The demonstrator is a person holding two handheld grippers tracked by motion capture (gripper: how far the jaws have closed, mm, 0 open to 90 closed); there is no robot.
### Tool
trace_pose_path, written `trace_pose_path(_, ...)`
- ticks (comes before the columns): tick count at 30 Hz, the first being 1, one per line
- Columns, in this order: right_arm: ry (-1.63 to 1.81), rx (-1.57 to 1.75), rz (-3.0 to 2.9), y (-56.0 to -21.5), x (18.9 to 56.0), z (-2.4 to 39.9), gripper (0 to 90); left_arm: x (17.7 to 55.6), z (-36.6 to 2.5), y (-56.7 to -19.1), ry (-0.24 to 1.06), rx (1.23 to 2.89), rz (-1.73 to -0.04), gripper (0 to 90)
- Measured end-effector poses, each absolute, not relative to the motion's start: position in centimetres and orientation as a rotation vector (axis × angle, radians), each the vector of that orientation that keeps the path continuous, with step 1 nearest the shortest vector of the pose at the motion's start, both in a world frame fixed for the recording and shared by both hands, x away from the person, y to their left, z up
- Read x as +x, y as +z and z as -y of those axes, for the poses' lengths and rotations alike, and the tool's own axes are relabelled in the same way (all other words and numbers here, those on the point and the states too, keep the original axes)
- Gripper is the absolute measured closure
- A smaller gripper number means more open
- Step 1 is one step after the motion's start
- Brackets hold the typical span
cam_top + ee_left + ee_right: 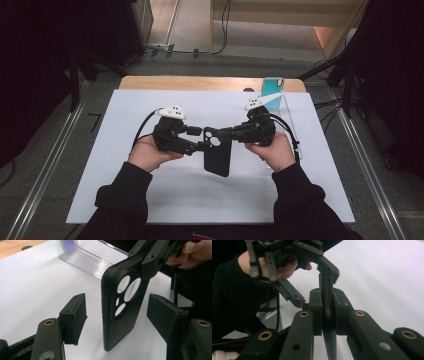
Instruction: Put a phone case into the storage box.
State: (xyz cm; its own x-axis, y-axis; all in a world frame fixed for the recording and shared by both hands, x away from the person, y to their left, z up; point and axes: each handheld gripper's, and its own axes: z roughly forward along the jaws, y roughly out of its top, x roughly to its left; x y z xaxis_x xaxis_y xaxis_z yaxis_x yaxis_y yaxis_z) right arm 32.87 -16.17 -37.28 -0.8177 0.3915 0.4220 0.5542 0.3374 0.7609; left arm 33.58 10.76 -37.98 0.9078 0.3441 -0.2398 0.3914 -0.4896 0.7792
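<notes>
- The right hand-held gripper (226,134) is clamped on the black phone case (217,157), its 2 jaws pinching the case edge-on near the camera cutouts; in the right gripper view the thin wall of the phone case (327,302) runs straight up between the pressed pads.
- That grip keeps the case off the white counter (125,190), hanging below and in front of the right hand-held gripper, so its free sides are exposed to the other tool.
- The left hand-held gripper (117,315) stands open, 1 jaw on each side of the case; a clear gap shows between each pad and the case, so it is not gripping anything.
- The case hangs upright between those open jaws with its lens holes facing the left gripper view's camera, which suits a second grip across its width, probably for a handover or to brace it.
- In the high view the left hand-held gripper (198,139) points toward the right one, and the 2 meet at the upper end of the case.
- Beyond the right hand-held gripper, well apart from it, a teal phone (273,91) leans in a clear stand (289,112); my guess is the case is meant for it.
</notes>
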Motion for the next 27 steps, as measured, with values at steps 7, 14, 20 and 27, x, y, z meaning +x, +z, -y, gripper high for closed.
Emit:
trace_pose_path(7,-1.468,-0.796,2.447,-37.3,32.5,15.3,77.4,33.6,-10.5,-38.5,-0.106,2.135,-0.505,36.6)
trace_pose_path(14,-1.476,-0.75,2.428,-37.3,32.4,15.0,77.4,33.4,-10.6,-38.8,-0.166,2.117,-0.482,59.5)
trace_pose_path(20,-1.482,-0.733,2.435,-37.5,32.5,15.0,76.9,33.7,-11.0,-39.0,-0.224,2.109,-0.487,69.3)
trace_pose_path(27,-1.491,-0.737,2.41,-37.5,32.6,15.3,74.3,33.6,-11.0,-38.8,-0.264,2.1,-0.494,74.5)
